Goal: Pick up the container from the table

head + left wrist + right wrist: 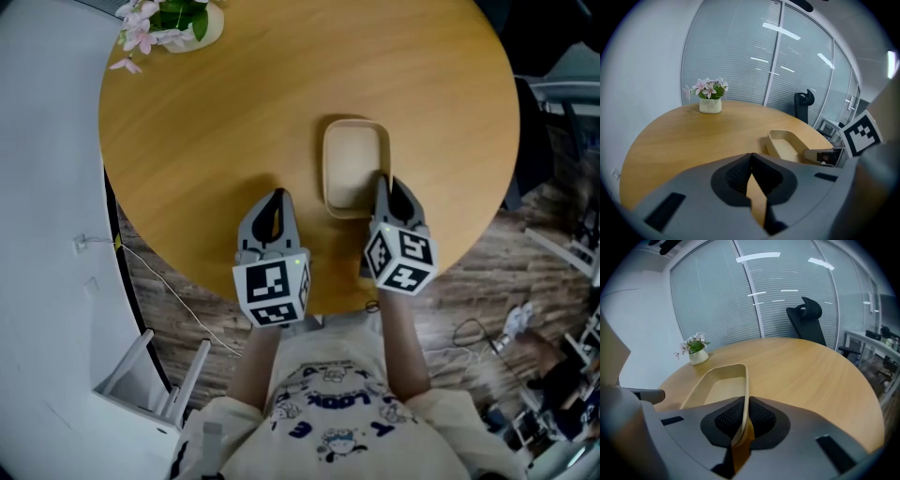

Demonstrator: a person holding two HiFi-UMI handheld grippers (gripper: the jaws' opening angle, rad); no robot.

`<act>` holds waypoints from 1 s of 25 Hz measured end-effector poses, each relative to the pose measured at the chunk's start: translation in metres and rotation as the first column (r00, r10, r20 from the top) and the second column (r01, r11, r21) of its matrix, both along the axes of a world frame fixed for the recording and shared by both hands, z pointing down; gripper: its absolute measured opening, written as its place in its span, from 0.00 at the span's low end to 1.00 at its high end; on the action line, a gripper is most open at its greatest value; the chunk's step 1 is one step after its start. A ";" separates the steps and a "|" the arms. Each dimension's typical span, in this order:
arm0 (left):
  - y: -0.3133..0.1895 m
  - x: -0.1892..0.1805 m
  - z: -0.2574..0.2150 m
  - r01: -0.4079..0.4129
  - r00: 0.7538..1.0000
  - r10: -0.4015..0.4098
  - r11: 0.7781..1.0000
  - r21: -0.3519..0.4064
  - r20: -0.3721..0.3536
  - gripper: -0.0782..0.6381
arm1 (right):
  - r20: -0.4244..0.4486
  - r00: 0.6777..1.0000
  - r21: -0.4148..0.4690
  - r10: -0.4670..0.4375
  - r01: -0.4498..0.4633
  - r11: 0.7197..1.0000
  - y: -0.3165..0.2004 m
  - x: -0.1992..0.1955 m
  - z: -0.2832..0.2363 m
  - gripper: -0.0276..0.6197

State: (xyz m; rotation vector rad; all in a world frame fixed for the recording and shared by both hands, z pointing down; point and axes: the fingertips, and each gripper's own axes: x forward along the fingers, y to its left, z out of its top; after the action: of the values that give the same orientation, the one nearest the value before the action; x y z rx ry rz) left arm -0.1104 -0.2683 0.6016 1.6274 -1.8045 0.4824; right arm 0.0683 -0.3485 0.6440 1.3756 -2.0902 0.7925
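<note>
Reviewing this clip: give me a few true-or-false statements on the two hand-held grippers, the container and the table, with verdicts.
1. The right hand-held gripper is shut on the container, gripping its rim. True.
2. The left hand-held gripper grips the container too. False: its jaws are together on nothing, and it sits beside the container.
3. The container is filled with food. False: its inside shows bare.
4. A flower pot stands near the far edge of the table. True.
5. The table is square. False: its top is round.
</note>
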 end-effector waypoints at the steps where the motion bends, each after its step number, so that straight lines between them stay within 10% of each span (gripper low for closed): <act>1: 0.000 0.000 -0.001 0.000 1.000 0.000 1.000 0.002 0.001 0.11 | 0.002 1.000 0.001 0.004 -0.004 1.000 0.000 0.000 0.000 0.08; 25: 0.007 -0.001 -0.113 -0.027 0.999 0.019 0.967 0.252 0.037 0.11 | 0.108 0.993 0.213 0.055 -0.078 0.974 0.020 0.005 -0.123 0.07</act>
State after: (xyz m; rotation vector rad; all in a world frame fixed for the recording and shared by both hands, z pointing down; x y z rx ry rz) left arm -0.1116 -0.2614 0.4890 1.8215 -1.9384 0.3003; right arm 0.0729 -0.3282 0.5212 1.5567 -2.2751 0.6887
